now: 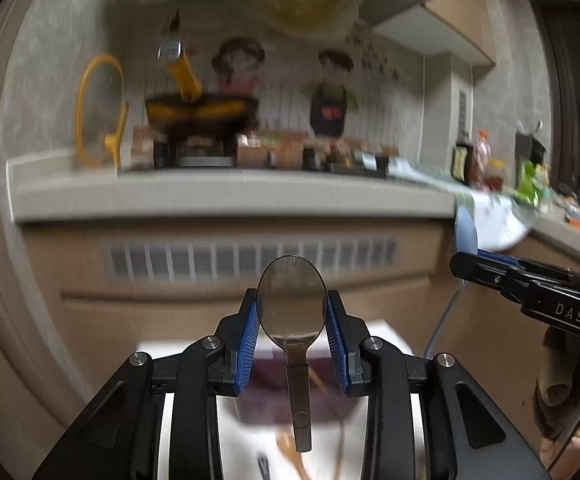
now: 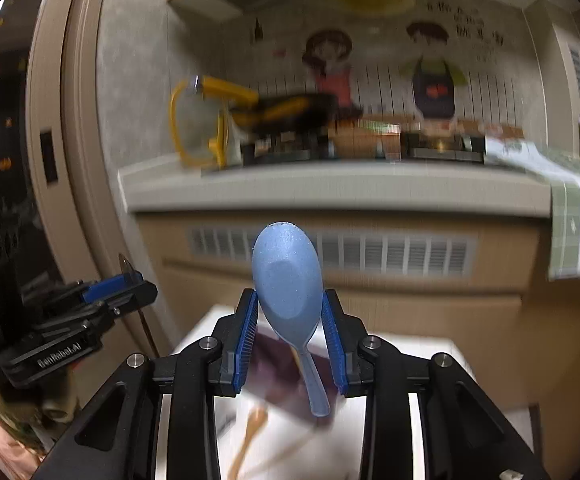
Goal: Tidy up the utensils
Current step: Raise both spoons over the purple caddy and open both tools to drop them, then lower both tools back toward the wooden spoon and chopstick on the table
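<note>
My left gripper (image 1: 292, 304) is shut on a grey translucent spoon (image 1: 292, 300), bowl up between the blue pads, handle hanging down. My right gripper (image 2: 289, 304) is shut on a light blue plastic rice spoon (image 2: 288, 276), bowl up, handle down. Both are held in the air above a white table (image 2: 410, 360) with a dark purple tray (image 1: 262, 396) on it. Wooden utensils (image 2: 250, 432) lie blurred on the table below. The right gripper with its blue spoon shows at the right of the left wrist view (image 1: 490, 272); the left gripper shows at the left of the right wrist view (image 2: 122, 288).
A kitchen counter (image 1: 230, 192) runs across ahead with a stove, a black and yellow pan (image 1: 202, 112), a yellow-rimmed lid (image 1: 98, 112) and jars. A cabinet front with a vent (image 1: 250, 258) is below it. A cloth (image 2: 570, 220) hangs off the counter at right.
</note>
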Available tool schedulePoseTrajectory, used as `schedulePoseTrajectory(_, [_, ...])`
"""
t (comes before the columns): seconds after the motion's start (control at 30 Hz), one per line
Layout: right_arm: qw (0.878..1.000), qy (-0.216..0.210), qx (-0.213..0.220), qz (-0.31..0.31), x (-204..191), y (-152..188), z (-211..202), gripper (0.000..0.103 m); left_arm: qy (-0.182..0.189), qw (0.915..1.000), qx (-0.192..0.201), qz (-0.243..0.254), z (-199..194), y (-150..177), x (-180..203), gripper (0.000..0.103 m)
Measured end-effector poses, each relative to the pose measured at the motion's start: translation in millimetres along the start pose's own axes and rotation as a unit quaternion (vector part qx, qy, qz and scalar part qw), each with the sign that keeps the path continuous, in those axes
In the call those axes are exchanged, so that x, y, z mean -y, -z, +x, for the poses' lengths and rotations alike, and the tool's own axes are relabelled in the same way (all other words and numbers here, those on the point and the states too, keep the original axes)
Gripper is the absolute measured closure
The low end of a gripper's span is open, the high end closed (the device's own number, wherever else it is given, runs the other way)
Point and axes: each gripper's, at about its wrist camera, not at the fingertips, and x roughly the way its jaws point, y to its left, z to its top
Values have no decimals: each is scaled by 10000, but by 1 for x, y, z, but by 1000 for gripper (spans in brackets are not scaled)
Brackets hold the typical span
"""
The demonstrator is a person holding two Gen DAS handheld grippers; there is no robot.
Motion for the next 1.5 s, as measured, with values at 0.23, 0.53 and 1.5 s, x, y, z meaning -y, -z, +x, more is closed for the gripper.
schedulePoseTrajectory(0.23, [9986, 67, -313, 411, 22, -4, 84, 73, 259, 9992, -71, -280, 83, -8, -30, 69])
schedulePoseTrajectory(0.53, [9940, 210, -1034, 302, 34, 41, 142, 73, 352, 9966, -541, -507, 153, 33, -45, 69])
schedulePoseTrajectory(1.5, [9435, 543, -3256, 295, -23, 234, 151, 70, -873, 9431, -3088, -873, 45, 251, -62, 31])
